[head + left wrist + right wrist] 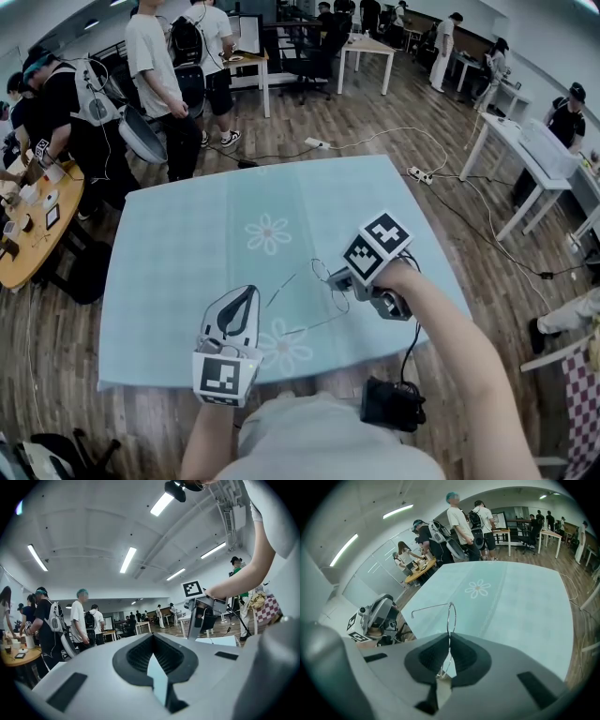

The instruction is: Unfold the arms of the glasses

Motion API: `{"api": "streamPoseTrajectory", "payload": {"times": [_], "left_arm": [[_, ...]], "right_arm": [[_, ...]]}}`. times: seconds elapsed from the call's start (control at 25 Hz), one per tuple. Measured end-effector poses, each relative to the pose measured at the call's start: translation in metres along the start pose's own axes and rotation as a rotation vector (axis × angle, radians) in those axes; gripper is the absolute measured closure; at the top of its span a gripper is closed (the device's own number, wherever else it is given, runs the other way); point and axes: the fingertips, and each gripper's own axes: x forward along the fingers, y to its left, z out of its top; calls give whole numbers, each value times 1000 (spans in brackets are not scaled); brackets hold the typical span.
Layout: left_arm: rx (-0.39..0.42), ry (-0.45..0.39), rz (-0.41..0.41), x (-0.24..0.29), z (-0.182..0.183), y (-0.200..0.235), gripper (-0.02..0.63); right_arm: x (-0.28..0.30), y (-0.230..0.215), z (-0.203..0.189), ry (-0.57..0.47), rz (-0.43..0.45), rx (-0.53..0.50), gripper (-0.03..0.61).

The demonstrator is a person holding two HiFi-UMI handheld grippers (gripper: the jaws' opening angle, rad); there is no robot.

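— What covers the counter (pixel 141 309)?
— A pale blue cloth (pixel 394 216), spread over the whole top, printed with white flowers (pixel 269 232)
— Anything else?
— Thin wire glasses (pixel 450 618) towards the near side; touching the cloth or not, I can't tell

We hold a gripper in each hand, with both bare forearms reaching out in front of us. Our left gripper (pixel 249 292) sits close to our body and points level and away from us, with its marker cube (pixel 225 377) facing back toward us. Its jaws are pressed together with nothing between them. Our left forearm (pixel 208 433) runs straight behind it. Our right forearm (pixel 448 347) comes in from the right, and our right hand (pixel 397 281) is wrapped around its gripper. Our right gripper (pixel 337 279) tilts steeply downward, its jaws clamped on the thin wire rim of the glasses (pixel 451 616). The two grippers are near each other but apart.
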Motion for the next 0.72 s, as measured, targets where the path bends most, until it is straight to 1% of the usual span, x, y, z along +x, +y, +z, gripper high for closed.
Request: {"api": "streamPoseTrajectory", "payload": {"times": [0.32, 0.44, 0.72], "left_arm": [[4, 3, -7, 2, -1, -2, 606], [20, 0, -10, 4, -1, -1, 606], [23, -1, -14, 1, -4, 16, 606]], "right_arm": [[-1, -2, 0, 5, 5, -3, 565], [0, -2, 1, 5, 8, -5, 565], [6, 6, 12, 8, 7, -6, 565]]}}
